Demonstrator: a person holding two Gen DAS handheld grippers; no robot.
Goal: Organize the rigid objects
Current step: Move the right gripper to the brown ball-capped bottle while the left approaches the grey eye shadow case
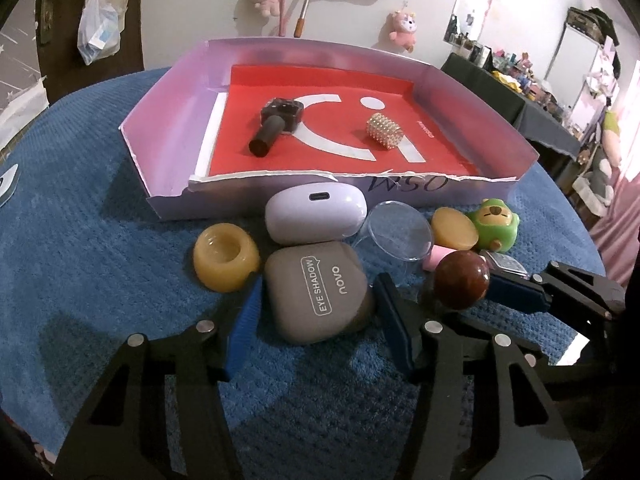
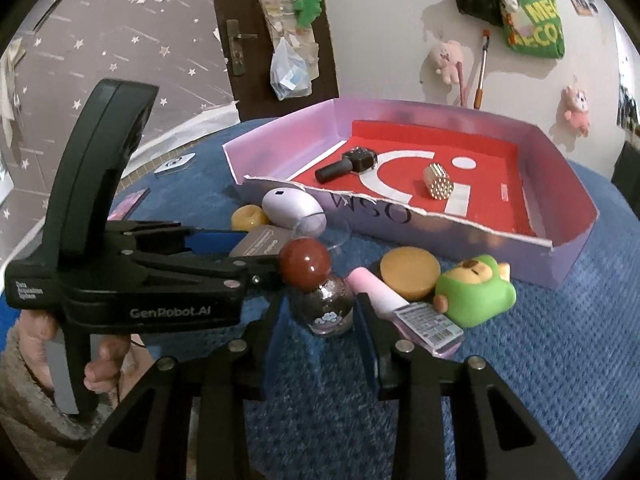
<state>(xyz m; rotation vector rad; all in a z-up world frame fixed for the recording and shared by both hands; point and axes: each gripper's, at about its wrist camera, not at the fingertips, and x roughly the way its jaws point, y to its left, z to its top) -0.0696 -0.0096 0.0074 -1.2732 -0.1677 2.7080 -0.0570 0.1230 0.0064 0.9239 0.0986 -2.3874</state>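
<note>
A shallow purple box [image 1: 168, 120] with a red floor holds a dark nail-polish bottle [image 1: 276, 124] and a studded gold cylinder [image 1: 385, 130]. In front of it lies a pile of small objects. My left gripper [image 1: 316, 300] is open, with its blue pads either side of the grey eye-shadow case [image 1: 318, 296], which rests on the cloth. My right gripper [image 2: 324, 320] is open around a glittery bottle with a brown ball cap [image 2: 306, 264]; the bottle stands upright on the cloth. The left gripper also shows in the right wrist view [image 2: 240, 250].
Around the case lie a yellow ring-shaped dish [image 1: 226, 258], a lilac earbud case [image 1: 316, 216], a clear round lid [image 1: 394, 236], a yellow disc [image 1: 454, 228], a green bear toy [image 2: 474, 290] and a pink tube [image 2: 404, 312]. A blue cloth [image 1: 100, 280] covers the round table.
</note>
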